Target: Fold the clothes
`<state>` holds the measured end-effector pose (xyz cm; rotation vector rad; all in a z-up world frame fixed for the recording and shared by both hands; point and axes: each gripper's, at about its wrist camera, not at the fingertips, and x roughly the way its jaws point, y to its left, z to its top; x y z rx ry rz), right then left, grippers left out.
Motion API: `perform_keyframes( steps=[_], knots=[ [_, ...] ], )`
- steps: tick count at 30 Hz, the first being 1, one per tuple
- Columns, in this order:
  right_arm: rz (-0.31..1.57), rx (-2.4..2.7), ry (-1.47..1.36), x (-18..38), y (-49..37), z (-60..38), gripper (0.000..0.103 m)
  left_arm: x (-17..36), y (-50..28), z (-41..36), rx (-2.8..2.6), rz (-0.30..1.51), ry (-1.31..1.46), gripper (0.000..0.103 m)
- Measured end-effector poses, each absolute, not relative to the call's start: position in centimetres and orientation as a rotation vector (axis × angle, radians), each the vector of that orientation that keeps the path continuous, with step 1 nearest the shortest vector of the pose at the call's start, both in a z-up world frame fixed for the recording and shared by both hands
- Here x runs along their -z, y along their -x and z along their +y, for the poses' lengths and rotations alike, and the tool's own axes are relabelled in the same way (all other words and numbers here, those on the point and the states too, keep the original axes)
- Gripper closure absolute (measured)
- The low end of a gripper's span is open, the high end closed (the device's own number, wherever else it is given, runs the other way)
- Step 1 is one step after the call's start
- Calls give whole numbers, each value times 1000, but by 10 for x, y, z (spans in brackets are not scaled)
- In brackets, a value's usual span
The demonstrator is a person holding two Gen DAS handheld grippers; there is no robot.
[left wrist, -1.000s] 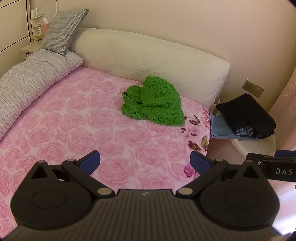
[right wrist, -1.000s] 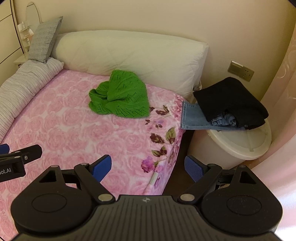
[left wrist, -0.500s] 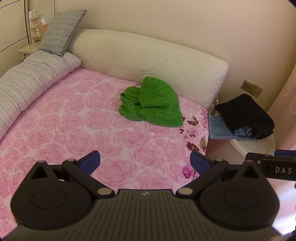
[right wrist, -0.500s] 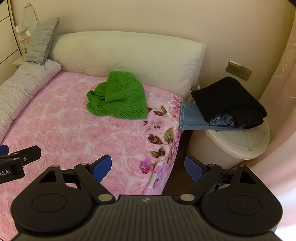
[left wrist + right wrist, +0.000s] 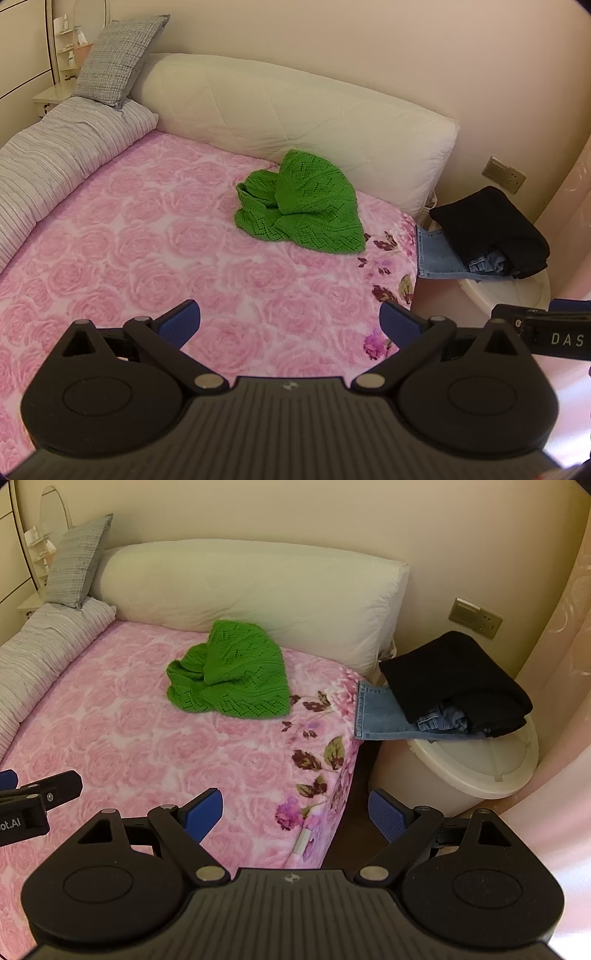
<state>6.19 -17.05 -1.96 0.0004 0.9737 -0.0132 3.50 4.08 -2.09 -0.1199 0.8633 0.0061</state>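
Folding looks barely begun, judging from how things lie: green knit sweater (image 5: 301,203) sits in a crumpled heap on the bed, near the far right corner of the pink rose blanket (image 5: 147,251), just in front of the long white bolster (image 5: 295,107) that runs along the far edge; no neat edges or flat layers, so it prob. needs spreading out first, then folding. Off the bed's right edge, a black garment (image 5: 454,679) lies folded on top of blue jeans (image 5: 384,716) on a white round stand (image 5: 480,760); those two look roughly stacked, maybe already done, though the jeans bunch up under the black piece and one leg pokes out toward the bed, so can't say for sure. Left gripper (image 5: 290,321) hovers over the near part of the blanket w/ fingers spread wide apart, nothing between them; right gripper (image 5: 295,810) likewise wide apart and empty, sitting over the bed's near right edge. Both well apart from the sweater, so a reach fwd is what's left before any grab. Surface: soft plush blanket, pink roses w/ a darker leaf-and-flower border at the right edge; likely to give under pressure, pinching only the knit may take care. Room: striped grey duvet (image 5: 62,155) rolled along the left edge, grey cushion (image 5: 118,61) at the far left corner, beige wall w/ a socket plate (image 5: 474,618) above the stand, pale curtain at far right, white dresser behind the cushion.
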Motion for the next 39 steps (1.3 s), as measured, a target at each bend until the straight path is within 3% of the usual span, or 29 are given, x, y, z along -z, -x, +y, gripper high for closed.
perform_keyframes(
  steps=[17, 39],
  knots=[
    [995, -35, 17, 36, -123, -172, 14, 32, -85, 44, -47, 885, 145, 1],
    [1148, -117, 80, 107, -269, -209, 14, 104, -221, 20, -99, 1037, 195, 1]
  ],
)
